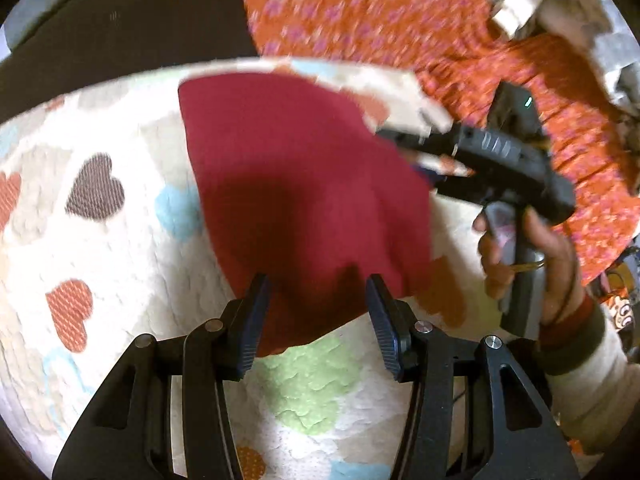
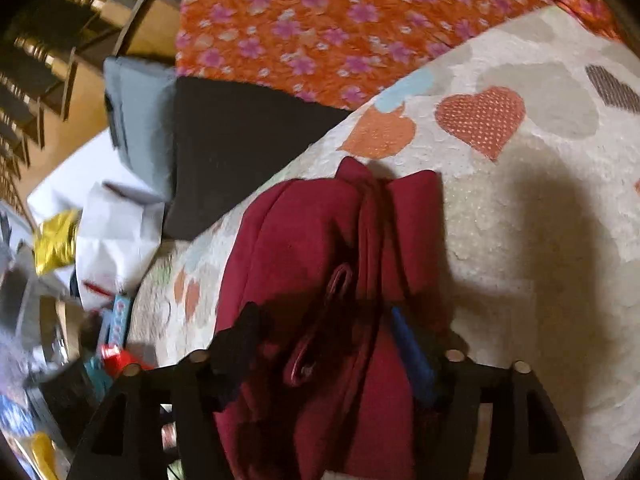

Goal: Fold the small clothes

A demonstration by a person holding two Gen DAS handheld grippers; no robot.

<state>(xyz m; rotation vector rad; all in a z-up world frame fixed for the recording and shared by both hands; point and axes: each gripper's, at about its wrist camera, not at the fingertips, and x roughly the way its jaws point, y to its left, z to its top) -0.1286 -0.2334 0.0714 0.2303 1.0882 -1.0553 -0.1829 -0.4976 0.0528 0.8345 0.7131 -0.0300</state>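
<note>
We hold the left gripper point(image 1: 318, 316) with its fingers spread apart and empty, poised over the near edge of the dark red garment point(image 1: 296, 184) that lies on the heart-patterned quilt point(image 1: 100, 240). The right gripper point(image 2: 328, 344) has its fingers clamped on a bunched fold of the same garment, lifting that side off the quilt beside the orange floral cloth point(image 1: 360, 12).

We see the garment point(image 1: 296, 184) lying on the heart blanket point(image 1: 100, 240); behind the blanket lies the flowered sheet point(image 1: 360, 12).
</note>
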